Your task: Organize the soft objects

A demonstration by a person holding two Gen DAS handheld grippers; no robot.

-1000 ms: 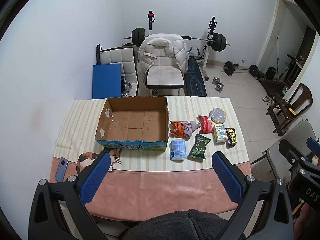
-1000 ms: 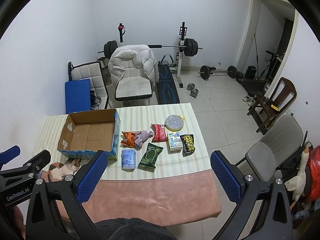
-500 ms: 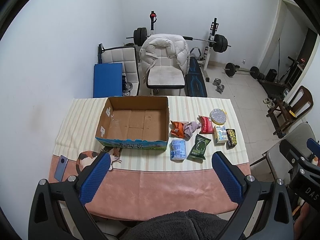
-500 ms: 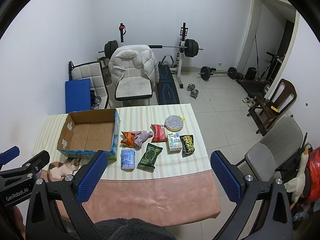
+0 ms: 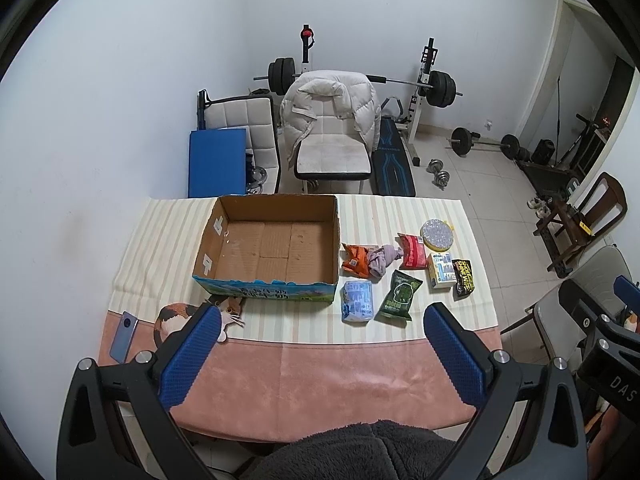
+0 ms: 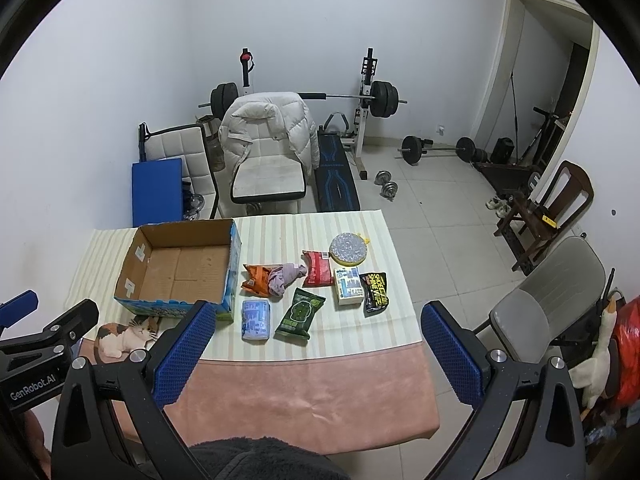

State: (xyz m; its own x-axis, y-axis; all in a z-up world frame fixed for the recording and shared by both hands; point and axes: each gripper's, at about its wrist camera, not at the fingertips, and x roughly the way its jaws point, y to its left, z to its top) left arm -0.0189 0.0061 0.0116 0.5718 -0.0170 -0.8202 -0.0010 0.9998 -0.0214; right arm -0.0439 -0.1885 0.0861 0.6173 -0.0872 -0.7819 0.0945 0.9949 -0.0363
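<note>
An open, empty cardboard box (image 5: 272,248) (image 6: 180,268) stands on the striped cloth at the table's left. To its right lie several soft packets: an orange pack (image 5: 354,260), a purple cloth (image 5: 382,259), a red pack (image 5: 412,251), a blue tissue pack (image 5: 357,301) (image 6: 255,320), a green pack (image 5: 400,296) (image 6: 300,313), a white pack (image 5: 440,271), a black pack (image 5: 464,278) and a round sparkly pad (image 5: 437,235). My left gripper (image 5: 320,320) and right gripper (image 6: 316,318) are both open and empty, held high above the table's near edge.
A phone (image 5: 125,336) and a cat figure (image 5: 176,318) (image 6: 124,334) lie at the table's front left. Behind the table stand a white chair with a jacket (image 5: 332,128), a blue mat (image 5: 216,164) and a barbell rack (image 5: 432,84). A grey chair (image 6: 532,312) stands to the right.
Both grippers have drifted slightly, shifting the views a little; nothing on the table has moved and both grippers stay open.
</note>
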